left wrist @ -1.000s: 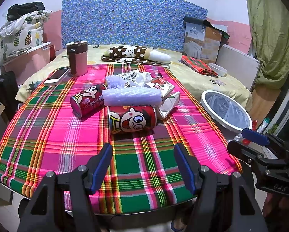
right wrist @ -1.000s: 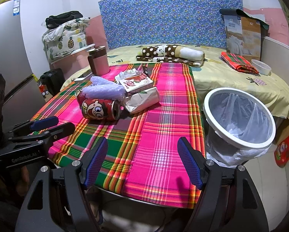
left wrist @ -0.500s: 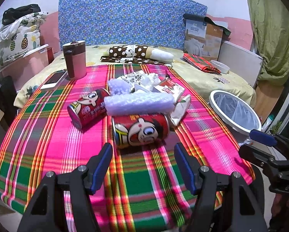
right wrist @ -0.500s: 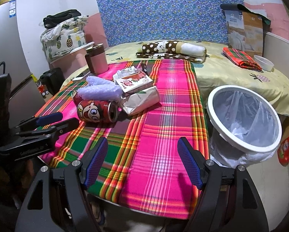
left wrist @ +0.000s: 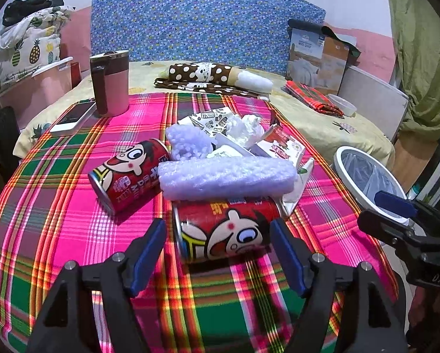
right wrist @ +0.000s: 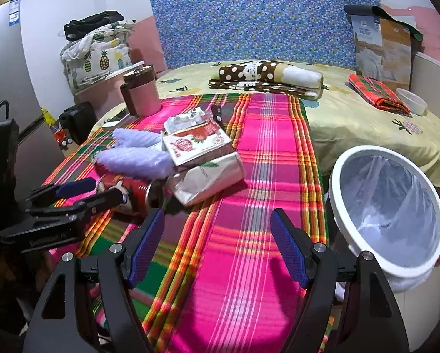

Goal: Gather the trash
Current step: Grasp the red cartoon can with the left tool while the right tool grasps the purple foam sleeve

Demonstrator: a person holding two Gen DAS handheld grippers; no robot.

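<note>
- My left gripper [left wrist: 218, 242] sits low in the left wrist frame, its blue-padded jaws opening wide; the near red drink can with a cartoon face [left wrist: 226, 229] lies on its side between the pads, and neither pad presses on it.
- A lilac roll of bubble wrap [left wrist: 227, 176] rests on top of that can, towards the frame's middle.
- A second red cartoon can [left wrist: 128, 173] lies tilted to the left of the roll.
- Behind them, at centre, sit crumpled white tissue [left wrist: 245, 128] and a white and red snack carton [left wrist: 281, 147].
- My right gripper [right wrist: 217, 245] is spread wide over the bare pink and green plaid cloth [right wrist: 267, 153], with nothing between its pads.
- The white round bin with a clear liner [right wrist: 387, 206] stands at the right edge of the right wrist frame, beside the table.
</note>
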